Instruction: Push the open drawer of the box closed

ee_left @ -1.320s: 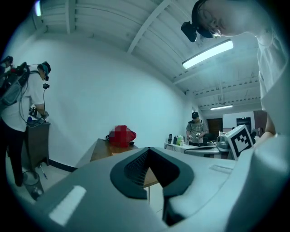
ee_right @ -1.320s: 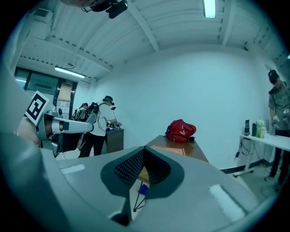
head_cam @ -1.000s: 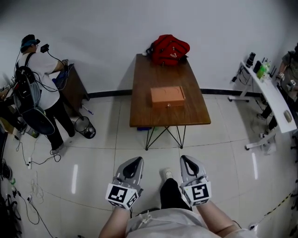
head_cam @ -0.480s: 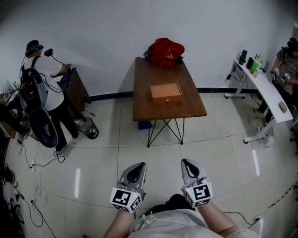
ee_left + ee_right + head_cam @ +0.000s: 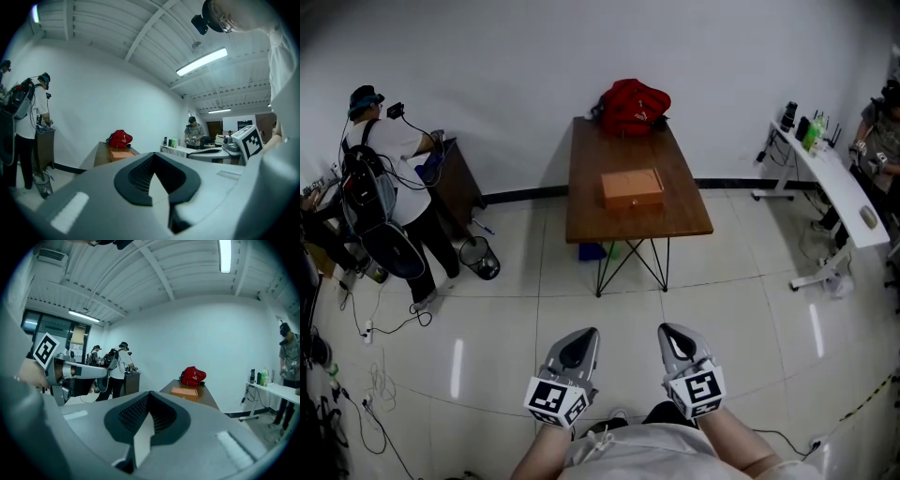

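An orange-brown box (image 5: 632, 187) lies in the middle of a long wooden table (image 5: 684, 220) across the room, with a small knob on its near face. From this distance I cannot tell how far its drawer stands out. A red bag (image 5: 635, 106) sits at the table's far end. My left gripper (image 5: 583, 331) and right gripper (image 5: 667, 327) are held low near my body, far from the table, both shut and holding nothing. The box (image 5: 119, 152) shows small past the left gripper (image 5: 153, 154). The right gripper (image 5: 150, 393) points towards the box (image 5: 184, 391) and the bag (image 5: 193, 376).
Tiled floor lies between me and the table. A person with a backpack (image 5: 384, 187) stands at the left by a dark cabinet (image 5: 455, 178) and a bin (image 5: 473, 258). Cables (image 5: 366, 375) trail on the left floor. A white desk (image 5: 839, 192) stands at the right.
Both grippers sit a little lower in the head view and stay shut. The dark leg and shoe seen between them a second ago have dropped almost out of sight. The box has not moved.
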A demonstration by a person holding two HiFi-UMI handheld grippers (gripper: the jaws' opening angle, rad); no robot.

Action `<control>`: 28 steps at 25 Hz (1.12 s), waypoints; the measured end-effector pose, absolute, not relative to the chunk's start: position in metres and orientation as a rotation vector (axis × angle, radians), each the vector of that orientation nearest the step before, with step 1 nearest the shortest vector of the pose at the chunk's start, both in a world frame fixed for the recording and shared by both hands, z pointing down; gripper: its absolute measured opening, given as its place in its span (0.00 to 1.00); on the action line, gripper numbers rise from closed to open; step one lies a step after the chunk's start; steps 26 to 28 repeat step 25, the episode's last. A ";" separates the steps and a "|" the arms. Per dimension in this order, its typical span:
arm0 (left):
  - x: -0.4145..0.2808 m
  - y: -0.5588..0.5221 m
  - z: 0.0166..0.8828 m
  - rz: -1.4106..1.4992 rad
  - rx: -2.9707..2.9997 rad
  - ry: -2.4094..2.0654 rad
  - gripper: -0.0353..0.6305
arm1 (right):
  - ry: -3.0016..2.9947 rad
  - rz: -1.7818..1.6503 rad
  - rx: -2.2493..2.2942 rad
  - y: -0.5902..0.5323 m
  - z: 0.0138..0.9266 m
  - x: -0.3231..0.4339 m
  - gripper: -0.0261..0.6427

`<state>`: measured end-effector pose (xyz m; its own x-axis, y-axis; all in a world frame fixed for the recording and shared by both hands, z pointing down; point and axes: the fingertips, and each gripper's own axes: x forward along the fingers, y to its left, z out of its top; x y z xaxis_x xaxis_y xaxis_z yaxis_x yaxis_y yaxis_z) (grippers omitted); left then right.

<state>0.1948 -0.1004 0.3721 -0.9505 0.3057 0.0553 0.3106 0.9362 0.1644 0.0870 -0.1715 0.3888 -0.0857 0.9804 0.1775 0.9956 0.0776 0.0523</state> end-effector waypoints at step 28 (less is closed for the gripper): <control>0.183 -0.102 0.361 -0.253 -0.544 -3.082 0.06 | -2.200 -0.191 -2.109 -0.168 0.375 0.076 0.04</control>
